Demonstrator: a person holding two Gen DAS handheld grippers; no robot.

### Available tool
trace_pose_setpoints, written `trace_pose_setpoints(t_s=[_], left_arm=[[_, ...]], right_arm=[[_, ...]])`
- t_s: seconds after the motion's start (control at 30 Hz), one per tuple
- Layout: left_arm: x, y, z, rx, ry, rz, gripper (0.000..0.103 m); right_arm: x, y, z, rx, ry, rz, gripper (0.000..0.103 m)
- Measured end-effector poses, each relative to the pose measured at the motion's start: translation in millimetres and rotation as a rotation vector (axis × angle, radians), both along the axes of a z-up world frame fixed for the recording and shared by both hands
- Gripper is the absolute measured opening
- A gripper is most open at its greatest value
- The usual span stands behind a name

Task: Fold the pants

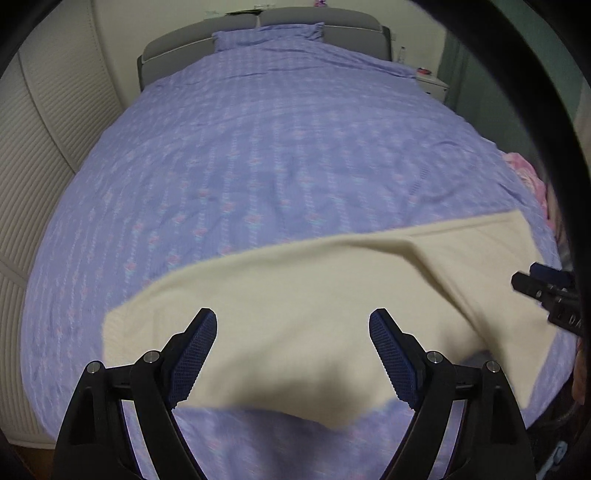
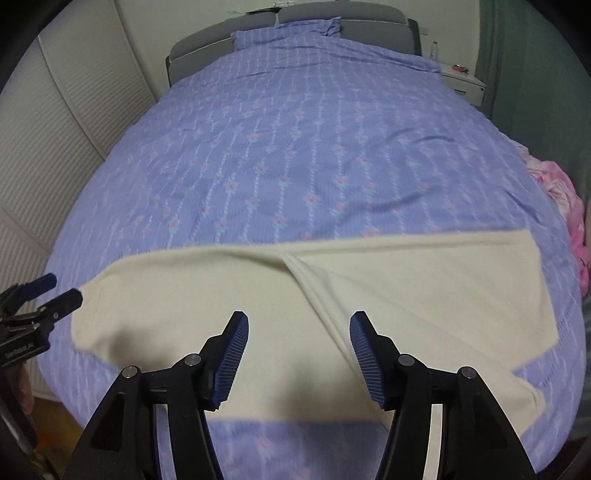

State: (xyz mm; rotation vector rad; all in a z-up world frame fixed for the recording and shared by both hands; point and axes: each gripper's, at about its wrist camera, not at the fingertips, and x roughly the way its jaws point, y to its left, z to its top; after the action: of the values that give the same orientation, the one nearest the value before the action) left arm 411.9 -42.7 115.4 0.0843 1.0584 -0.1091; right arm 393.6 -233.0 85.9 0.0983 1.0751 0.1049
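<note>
Cream pants [image 1: 314,295] lie spread sideways across the near end of the bed, with a fold crease running through the middle; they also show in the right wrist view [image 2: 406,291]. My left gripper [image 1: 293,321] is open and empty, hovering over the left part of the pants. My right gripper [image 2: 299,325] is open and empty above the middle of the pants, beside the crease. The right gripper shows at the right edge of the left wrist view [image 1: 546,295]. The left gripper shows at the left edge of the right wrist view [image 2: 48,295].
The bed carries a purple floral cover [image 1: 277,147] and a pillow [image 1: 269,35] at the grey headboard. A white slatted wall [image 1: 44,147] runs along the left. A white nightstand [image 2: 463,83] stands far right. Pink fabric [image 2: 561,206] lies at the bed's right edge.
</note>
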Motion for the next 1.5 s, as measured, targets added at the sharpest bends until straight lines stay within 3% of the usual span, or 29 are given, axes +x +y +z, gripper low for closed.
trace_pose_setpoints(t_s=[0.23, 0.5, 0.67, 0.83, 1.0, 1.2, 1.23, 1.3, 1.33, 1.37, 1.5], left_arm=[[-57, -85, -8, -0.024, 0.063, 0.027, 0.085], [-88, -155, -39, -0.046, 0.158, -0.033, 0.085], [-95, -179, -73, -0.047, 0.264, -0.072, 0.085], [-102, -207, -99, 0.023, 0.364, -0.106, 0.084], [-107, -221, -111, 0.064, 0.403, -0.127, 0.084], [-109, -225, -125, 0.058, 0.443, -0.093, 0.084], [-108, -225, -126, 0.054, 0.448, -0.087, 0.084], [-108, -225, -126, 0.045, 0.455, -0.085, 0.084], [-108, -224, -125, 0.041, 0.452, -0.087, 0.084], [-107, -224, -124, 0.038, 0.449, -0.088, 0.084], [-95, -221, -110, -0.026, 0.420, -0.075, 0.084]], right_arm=[[-75, -67, -8, -0.049, 0.067, 0.067, 0.058], [-116, -113, -44, -0.085, 0.174, 0.086, 0.058], [-133, -119, -85, -0.120, 0.266, 0.077, 0.058], [-147, -124, -120, -0.133, 0.361, 0.068, 0.058], [-151, -129, -148, -0.160, 0.427, 0.060, 0.058], [-147, -128, -180, -0.221, 0.487, 0.093, 0.058], [-146, -126, -183, -0.241, 0.486, 0.102, 0.056], [-144, -127, -183, -0.271, 0.478, 0.101, 0.041], [-143, -129, -179, -0.281, 0.471, 0.091, 0.022], [-141, -133, -172, -0.268, 0.460, 0.076, 0.011], [-136, -155, -123, -0.234, 0.369, -0.020, 0.009]])
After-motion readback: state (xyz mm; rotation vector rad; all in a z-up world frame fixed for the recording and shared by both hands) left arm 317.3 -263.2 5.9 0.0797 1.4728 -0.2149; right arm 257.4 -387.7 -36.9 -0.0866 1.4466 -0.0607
